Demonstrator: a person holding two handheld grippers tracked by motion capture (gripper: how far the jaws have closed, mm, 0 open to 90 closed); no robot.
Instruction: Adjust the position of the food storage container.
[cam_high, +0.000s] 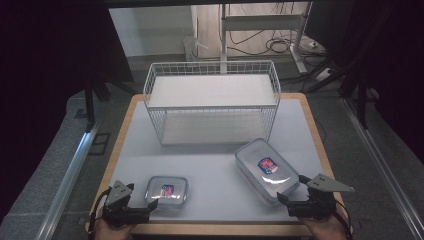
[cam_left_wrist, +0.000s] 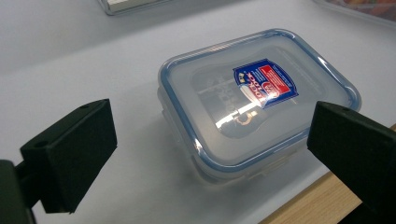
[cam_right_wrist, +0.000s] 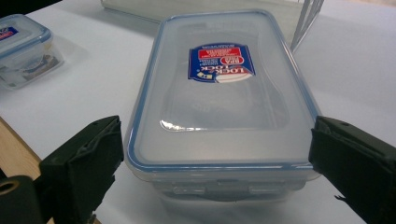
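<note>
- Both claws sit spread at the near table edge — left gripper (cam_high: 150, 207) beside the small box (cam_high: 167, 191), right gripper (cam_high: 292, 192) at the big box's (cam_high: 266, 170) near end, neither pinching.
- Step, as I judge: approach before grasp.
- Next: ease each forward to straddle its box, then squeeze — the rack (cam_high: 212, 100) waits behind.

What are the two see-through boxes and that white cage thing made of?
Small container and large container: probably clear plastic, glossy; light glints on the lids, and each has a blue seal rim and a printed sticker. Wire basket rack: looks like metal wire coated white; thin rods form a grid, with flat white shelves that may be board or plastic. Tabletop: matte white with a wood-looking edge.
</note>
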